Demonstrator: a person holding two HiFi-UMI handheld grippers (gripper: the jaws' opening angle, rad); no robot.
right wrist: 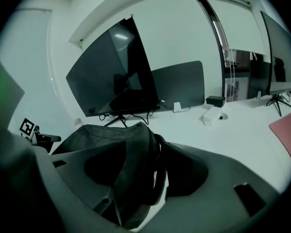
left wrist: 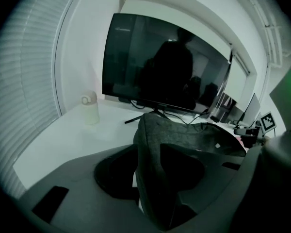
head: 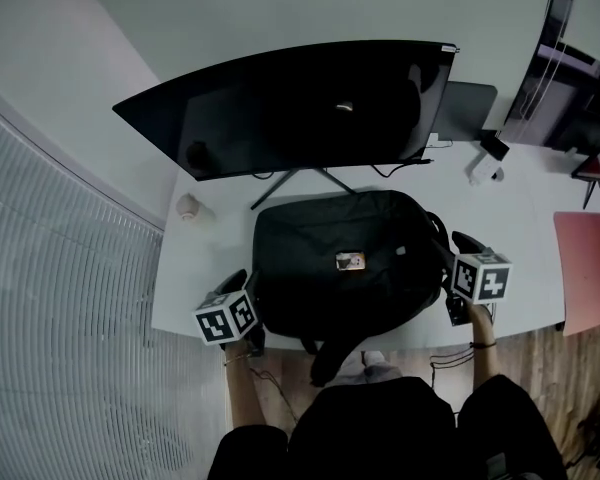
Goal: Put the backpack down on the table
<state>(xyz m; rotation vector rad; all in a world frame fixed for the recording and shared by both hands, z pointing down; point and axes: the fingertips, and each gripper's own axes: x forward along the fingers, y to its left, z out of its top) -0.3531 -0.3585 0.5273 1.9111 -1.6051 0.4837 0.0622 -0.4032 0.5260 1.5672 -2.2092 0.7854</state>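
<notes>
A black fabric backpack lies flat on the white table, in the middle of the near edge, with a small pale label on its upper face. One dark strap hangs off the table edge at the pack's 6 o'clock, toward the person.

The left gripper sits at the pack's 8 o'clock, right at its corner. In the left gripper view a raised fold of the grey-black fabric runs between the jaws. The jaws stand apart, and a sliver of white table shows between the fold and the left jaw, so the fabric is not pinched.

The right gripper is at the pack's 3 o'clock, against its side. Its jaws are wide apart with a fold of the bag and a strap loop between them, and there is a pale gap beside the right jaw — no clamp here either.

At 12 o'clock from the pack stands a wide curved black monitor on a thin-legged stand, its cables trailing across the table. At 10 o'clock, well apart, is a small white lidded cup. At 3 o'clock — past the right gripper — lies a flat red panel.
</notes>
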